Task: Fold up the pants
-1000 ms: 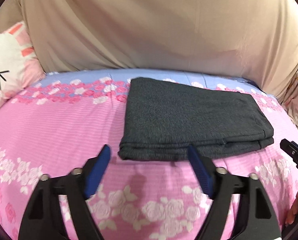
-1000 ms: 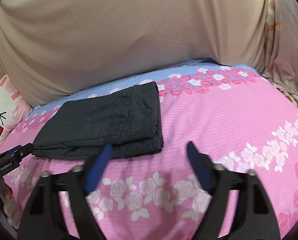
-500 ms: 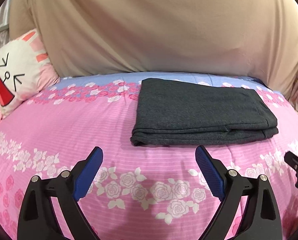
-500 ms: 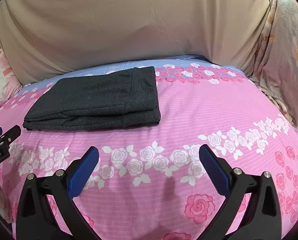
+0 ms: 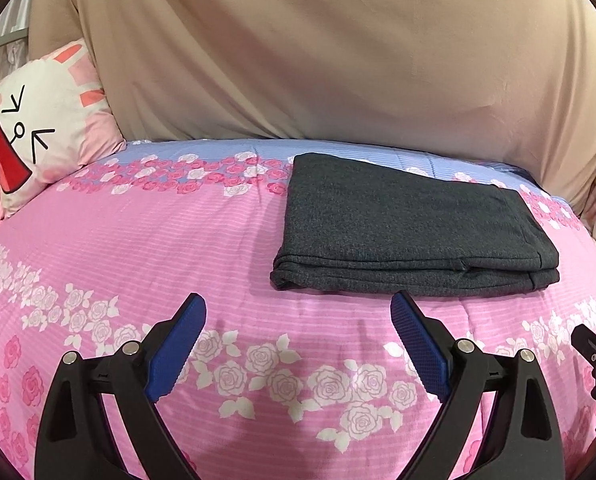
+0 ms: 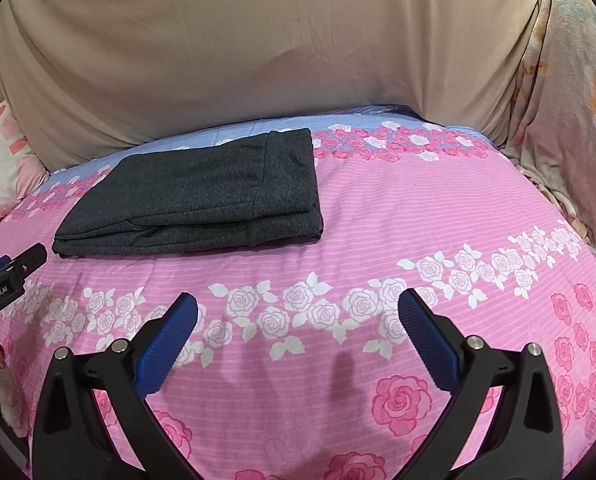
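Dark grey pants (image 5: 409, 232) (image 6: 202, 200) lie folded into a flat rectangle on the pink rose-print bedspread (image 5: 178, 248) (image 6: 397, 220). My left gripper (image 5: 298, 308) hangs open above the bedspread, just short of the pants' near edge, with nothing between its blue pads. My right gripper (image 6: 298, 306) is open too and holds nothing; the pants lie ahead of it to the left. The tip of the right gripper (image 5: 593, 344) shows at the right edge of the left wrist view. In the right wrist view, the left gripper (image 6: 10, 276) pokes in at the left edge.
A beige sheet (image 5: 317, 60) drapes up behind the bed. A white and pink cartoon pillow (image 5: 46, 124) leans at the far left. A pale floral cloth (image 6: 569, 100) hangs at the right side of the bed.
Both grippers have drawn back from the folded pants, which now lie farther ahead. Both grippers' jaws stand wider apart than a second ago. The pants have not moved.
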